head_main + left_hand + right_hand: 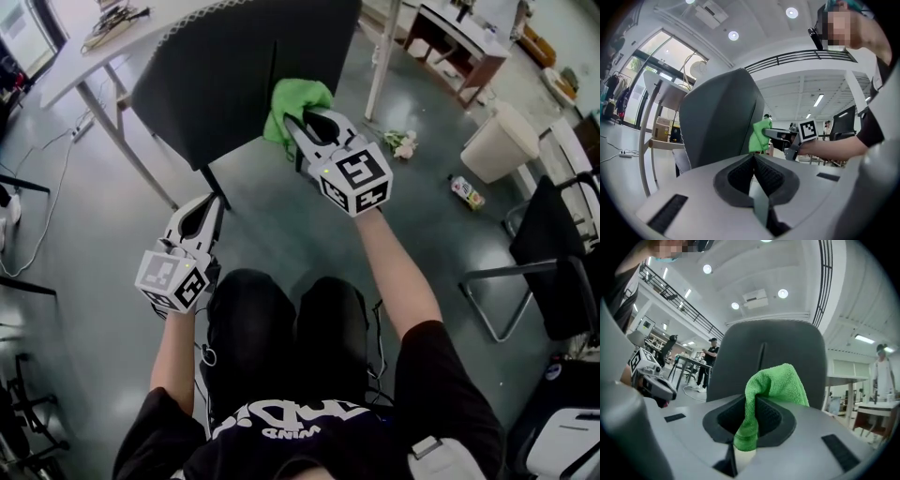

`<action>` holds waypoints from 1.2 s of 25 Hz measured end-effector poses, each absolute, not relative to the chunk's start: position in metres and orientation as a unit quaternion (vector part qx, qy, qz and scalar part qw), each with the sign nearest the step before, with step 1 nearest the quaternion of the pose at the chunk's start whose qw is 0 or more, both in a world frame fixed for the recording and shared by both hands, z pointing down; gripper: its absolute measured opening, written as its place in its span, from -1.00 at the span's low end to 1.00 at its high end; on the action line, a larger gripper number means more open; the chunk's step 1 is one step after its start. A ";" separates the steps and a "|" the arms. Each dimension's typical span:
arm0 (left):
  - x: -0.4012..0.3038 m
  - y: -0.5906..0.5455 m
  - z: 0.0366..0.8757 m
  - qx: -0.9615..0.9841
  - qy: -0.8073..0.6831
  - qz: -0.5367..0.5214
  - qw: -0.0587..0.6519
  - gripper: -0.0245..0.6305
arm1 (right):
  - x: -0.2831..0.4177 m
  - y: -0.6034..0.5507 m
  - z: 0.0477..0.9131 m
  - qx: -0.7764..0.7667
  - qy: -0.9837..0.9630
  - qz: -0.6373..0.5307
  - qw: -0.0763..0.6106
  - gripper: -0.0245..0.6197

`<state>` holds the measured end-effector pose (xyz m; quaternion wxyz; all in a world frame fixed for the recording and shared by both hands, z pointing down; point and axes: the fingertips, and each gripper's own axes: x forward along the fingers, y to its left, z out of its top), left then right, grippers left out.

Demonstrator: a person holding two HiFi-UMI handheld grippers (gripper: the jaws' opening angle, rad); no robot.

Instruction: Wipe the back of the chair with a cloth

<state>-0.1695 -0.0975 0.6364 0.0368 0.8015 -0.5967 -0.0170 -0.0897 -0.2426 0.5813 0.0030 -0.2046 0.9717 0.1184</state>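
Note:
The dark grey chair back (225,75) stands in front of me, its rear face toward me; it also fills the middle of the right gripper view as the chair back (787,348). A green cloth (295,108) is pinched in my right gripper (298,129), which holds it against the chair back's lower right part. In the right gripper view the cloth (771,390) hangs out between the jaws. My left gripper (214,208) is shut and empty, lower and left, near the chair's post. From the left gripper view I see the chair back (722,122) and the cloth (759,136).
A white table (103,47) stands behind the chair with its legs at left and right. A cream waste bin (502,141), a bottle (466,192) and litter (401,142) lie on the floor at right. A black chair (553,253) stands at far right.

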 end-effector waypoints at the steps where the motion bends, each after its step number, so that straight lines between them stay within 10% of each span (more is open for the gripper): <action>1: -0.168 -0.098 0.637 0.803 -0.595 -0.017 0.037 -0.93 | -0.072 -0.255 0.587 -0.224 0.968 0.117 -0.002 -0.78; 13: -0.162 -0.098 0.640 0.807 -0.589 -0.017 0.039 -0.93 | 0.082 -0.356 0.634 -0.387 0.917 0.074 -0.058 -0.78; 30: -0.178 -0.098 0.650 0.804 -0.592 -0.015 0.048 -0.93 | -0.040 -0.367 0.659 -0.311 0.944 0.076 -0.084 -0.78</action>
